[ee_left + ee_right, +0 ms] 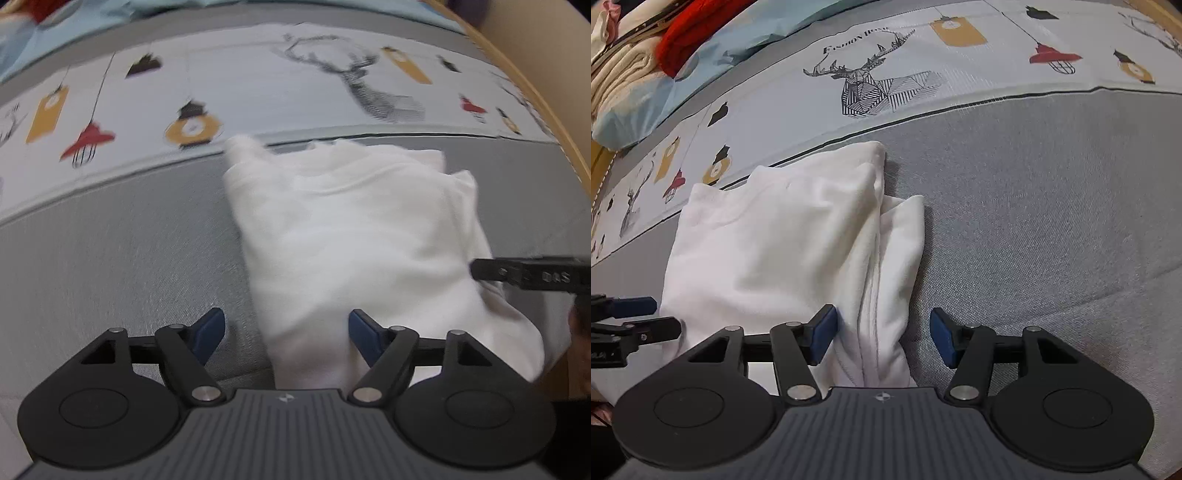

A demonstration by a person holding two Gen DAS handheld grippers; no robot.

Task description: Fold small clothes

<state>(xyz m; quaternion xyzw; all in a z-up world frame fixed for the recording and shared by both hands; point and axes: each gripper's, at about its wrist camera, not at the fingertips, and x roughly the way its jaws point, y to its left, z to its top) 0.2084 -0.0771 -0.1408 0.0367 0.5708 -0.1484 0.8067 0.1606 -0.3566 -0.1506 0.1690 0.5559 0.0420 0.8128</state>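
The left gripper point(286, 332) stands wide, its blue pads point(210, 328) clear of cloth on either side of the near left corner of the white garment point(351, 229); nothing is pinched. The right gripper point(882, 332) is likewise spread, straddling the garment's point(775, 251) near right edge, where several layers point(886, 295) bunch into a narrow ridge, pads apart from the fabric. The garment lies folded into a rough oblong on the grey woven cover point(1052, 221), its far end just touching the dark seam line of the printed band point(923, 92) with stags and lanterns beyond it. It looks like soft, light knit cotton: limp, matte, not slippery, likely to sag and unfold if lifted from one point. A hold on the two near corners, pinching all layers together, seems the safest, since the loose right-hand ridge could slip out. Well beyond the garment, past the printed band, sit a pale blue pillow point(646, 110) and a red cloth point(687, 40).
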